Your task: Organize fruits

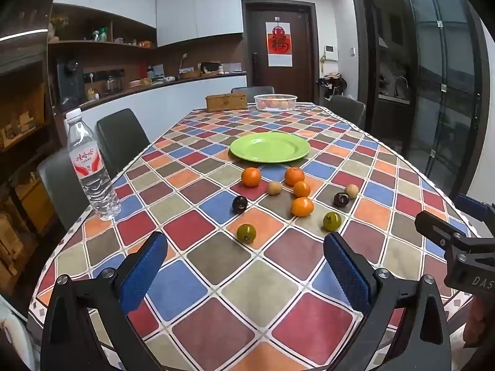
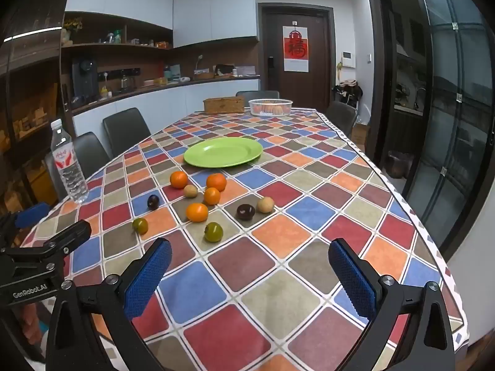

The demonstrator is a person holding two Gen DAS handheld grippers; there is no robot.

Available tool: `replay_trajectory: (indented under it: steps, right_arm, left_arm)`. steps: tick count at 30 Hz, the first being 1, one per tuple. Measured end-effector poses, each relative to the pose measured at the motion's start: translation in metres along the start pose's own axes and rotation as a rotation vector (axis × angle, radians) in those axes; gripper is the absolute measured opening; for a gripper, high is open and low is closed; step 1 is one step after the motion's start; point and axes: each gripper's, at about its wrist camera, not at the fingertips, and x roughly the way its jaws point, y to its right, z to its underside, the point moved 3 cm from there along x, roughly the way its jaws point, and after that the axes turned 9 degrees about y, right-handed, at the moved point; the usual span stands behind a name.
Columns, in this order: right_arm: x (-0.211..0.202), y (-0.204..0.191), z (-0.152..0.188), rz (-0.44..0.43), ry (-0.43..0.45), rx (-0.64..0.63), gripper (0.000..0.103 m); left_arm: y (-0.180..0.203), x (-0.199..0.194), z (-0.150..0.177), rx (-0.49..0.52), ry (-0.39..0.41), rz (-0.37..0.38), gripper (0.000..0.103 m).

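Orange-skinned mandarins (image 1: 302, 206), smooth green tomatoes (image 1: 246, 233), dark plums (image 1: 239, 204) and pale tan fruits (image 1: 274, 188): all small, round, light, prone to rolling on the checked tablecloth (image 1: 191, 228), likely soft enough to bruise, so best pinched gently across the widest middle. Scattered loose just short of the empty green plate (image 1: 269, 147), ahead of both claws and untouched. Left gripper (image 1: 246, 270) and right gripper (image 2: 250, 273) spread wide, nothing between the blue pads (image 1: 142, 273), nearest green tomato just beyond the tips.
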Motion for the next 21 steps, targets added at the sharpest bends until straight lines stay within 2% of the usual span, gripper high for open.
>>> replay_trajectory:
  steps: [8,21]
  right_arm:
    - [-0.0005,0.0000,-0.0002,0.000,0.003,0.002,0.102]
    - [-0.0014,0.0004,-0.0004,-0.001,0.001,0.003,0.102]
  left_arm:
    - [-0.0001,0.0007,0.0013,0.010,-0.018,-0.009,0.103]
    - [0.0017,-0.0024,0.0001,0.011,-0.003,-0.013,0.103]
